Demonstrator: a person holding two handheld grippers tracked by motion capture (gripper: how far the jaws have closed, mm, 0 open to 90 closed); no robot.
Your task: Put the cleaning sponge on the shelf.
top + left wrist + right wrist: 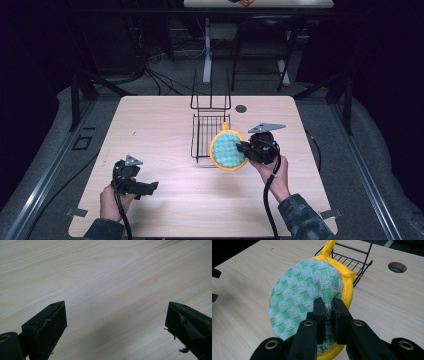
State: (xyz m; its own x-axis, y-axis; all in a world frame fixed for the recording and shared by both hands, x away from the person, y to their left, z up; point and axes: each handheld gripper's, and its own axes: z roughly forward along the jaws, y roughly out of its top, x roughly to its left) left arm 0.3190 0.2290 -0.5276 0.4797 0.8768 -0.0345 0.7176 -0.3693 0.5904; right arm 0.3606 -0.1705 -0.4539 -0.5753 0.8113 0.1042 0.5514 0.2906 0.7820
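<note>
Centre right of the high view: right gripper [244, 148] pinches the round green-checked sponge [228, 150] by its edge, beside the wire rack [206, 134].
Lower left: left gripper [148, 189], jaws spread wide, empty over the table [150, 120].

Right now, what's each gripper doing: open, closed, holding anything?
Left gripper: open, jaws wide apart over the bare table, holding nothing.
Right gripper: closed on the edge of the round green-and-yellow scrub pad.

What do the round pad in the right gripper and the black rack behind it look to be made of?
Round pad: soft scouring sponge, apparently a green-and-silvery checkered woven mesh face over yellow foam or fabric with a stitched rim and loop; it creases where the right gripper pinches it.
Rack: thin black wire, likely coated metal, judging by its open grid.
</note>
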